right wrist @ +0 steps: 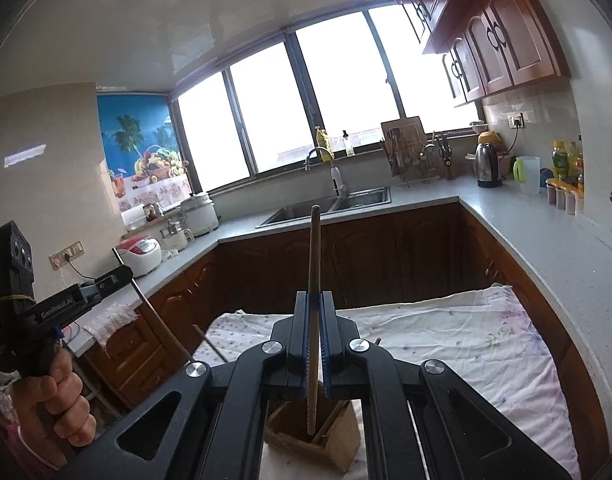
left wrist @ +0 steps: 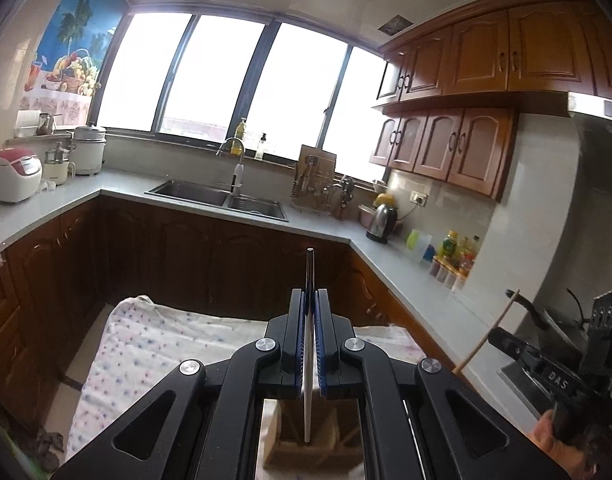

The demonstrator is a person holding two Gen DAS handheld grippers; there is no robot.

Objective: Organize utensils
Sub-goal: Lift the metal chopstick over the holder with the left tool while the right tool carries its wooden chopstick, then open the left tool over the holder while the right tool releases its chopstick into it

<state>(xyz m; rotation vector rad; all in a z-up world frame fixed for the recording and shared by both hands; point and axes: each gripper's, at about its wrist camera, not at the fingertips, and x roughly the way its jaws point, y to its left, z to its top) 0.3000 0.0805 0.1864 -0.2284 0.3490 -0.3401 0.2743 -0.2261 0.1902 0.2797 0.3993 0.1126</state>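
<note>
Kitchen — both grippers (left wrist: 310, 300) (right wrist: 314, 300) clenched on upright chopsticks (left wrist: 308, 344) (right wrist: 314, 320) above holder (right wrist: 322, 436).

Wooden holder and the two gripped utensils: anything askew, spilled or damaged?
Nothing stands out. The left gripper holds a metal chopstick and the right gripper a wooden one, both upright, lower ends inside the wooden holder on the cloth.

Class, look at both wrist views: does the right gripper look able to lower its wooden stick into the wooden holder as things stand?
Probably yes. The right gripper is shut on the wooden stick, whose lower end hangs over the open wooden holder. A few sticks lean inside, but open space shows beneath the tip.
</note>
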